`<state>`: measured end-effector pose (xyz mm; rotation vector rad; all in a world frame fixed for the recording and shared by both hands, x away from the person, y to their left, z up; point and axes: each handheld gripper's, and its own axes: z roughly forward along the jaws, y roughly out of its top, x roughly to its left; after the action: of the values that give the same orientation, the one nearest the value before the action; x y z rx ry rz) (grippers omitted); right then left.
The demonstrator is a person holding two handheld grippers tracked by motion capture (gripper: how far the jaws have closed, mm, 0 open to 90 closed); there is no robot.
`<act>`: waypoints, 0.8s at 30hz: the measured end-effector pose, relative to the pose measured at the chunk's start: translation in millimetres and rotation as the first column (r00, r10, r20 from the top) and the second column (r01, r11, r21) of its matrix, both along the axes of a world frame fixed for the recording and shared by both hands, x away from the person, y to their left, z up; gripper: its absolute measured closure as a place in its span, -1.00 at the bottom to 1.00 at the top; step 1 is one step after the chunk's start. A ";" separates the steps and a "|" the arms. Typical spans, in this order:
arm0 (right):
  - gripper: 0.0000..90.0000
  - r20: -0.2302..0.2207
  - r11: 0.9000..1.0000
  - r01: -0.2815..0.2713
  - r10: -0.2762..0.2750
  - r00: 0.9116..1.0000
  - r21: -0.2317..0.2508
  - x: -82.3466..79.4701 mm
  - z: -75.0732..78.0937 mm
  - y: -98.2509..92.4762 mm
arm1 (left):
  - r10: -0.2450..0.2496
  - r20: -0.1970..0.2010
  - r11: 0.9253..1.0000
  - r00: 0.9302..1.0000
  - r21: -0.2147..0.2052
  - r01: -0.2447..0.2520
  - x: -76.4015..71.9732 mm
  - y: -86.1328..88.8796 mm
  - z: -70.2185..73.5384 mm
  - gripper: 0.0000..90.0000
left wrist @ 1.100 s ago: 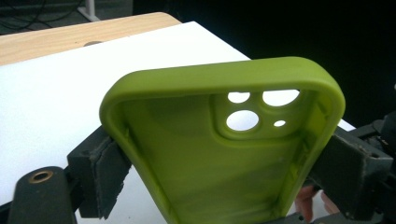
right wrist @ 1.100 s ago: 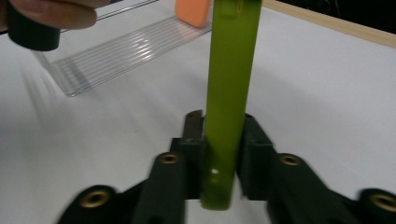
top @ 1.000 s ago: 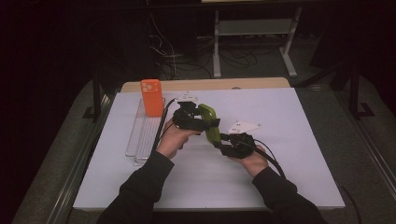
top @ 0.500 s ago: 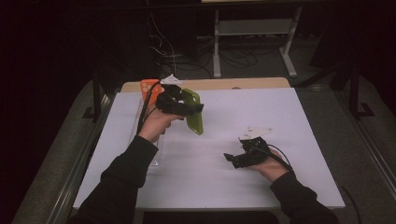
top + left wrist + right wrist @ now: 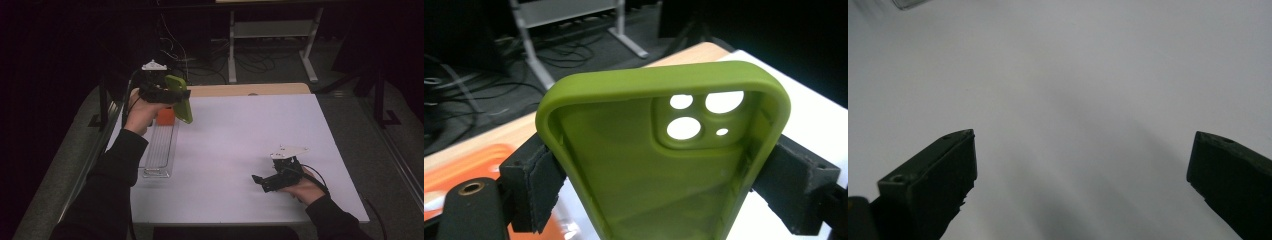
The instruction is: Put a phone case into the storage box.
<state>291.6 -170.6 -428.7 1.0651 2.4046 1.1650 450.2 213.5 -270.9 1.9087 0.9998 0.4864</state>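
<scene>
- The phone case (image 5: 180,98) is hanging in the left gripper (image 5: 167,93), above the table's (image 5: 250,130) far-left corner.
- A clear tray (image 5: 159,150) is lying below it, a block (image 5: 165,116) sitting at its far end.
- The right gripper (image 5: 264,181) is resting near the front right.

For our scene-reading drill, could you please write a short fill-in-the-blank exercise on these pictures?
1. The left gripper clamps a phone case coloured ____.
2. The right gripper has its fingers ____, holding nothing.
3. The orange block sits at the far end of a clear ____.

Missing words: green; open; tray
</scene>
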 end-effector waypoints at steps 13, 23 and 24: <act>-1.00 0.005 0.999 0.032 -0.032 0.999 0.000 -6.5 -3.5 -8.0 | 0.161 0.019 0.985 0.987 0.065 -0.162 20.5 33.1 -10.9 -0.69; -1.00 0.010 1.000 0.030 -0.030 0.999 -0.005 -6.3 -3.4 -7.9 | 0.227 -0.024 0.969 0.974 0.101 -0.223 31.3 43.0 -44.5 -0.69; -1.00 0.010 1.000 0.031 -0.031 0.999 -0.004 -6.3 -3.5 -7.8 | 0.235 -0.029 0.968 0.972 0.100 -0.231 31.9 43.4 -47.9 -0.69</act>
<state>285.2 -178.4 -432.2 1.0891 2.3736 1.1524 482.2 256.9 -318.8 1.9010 1.2557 0.6433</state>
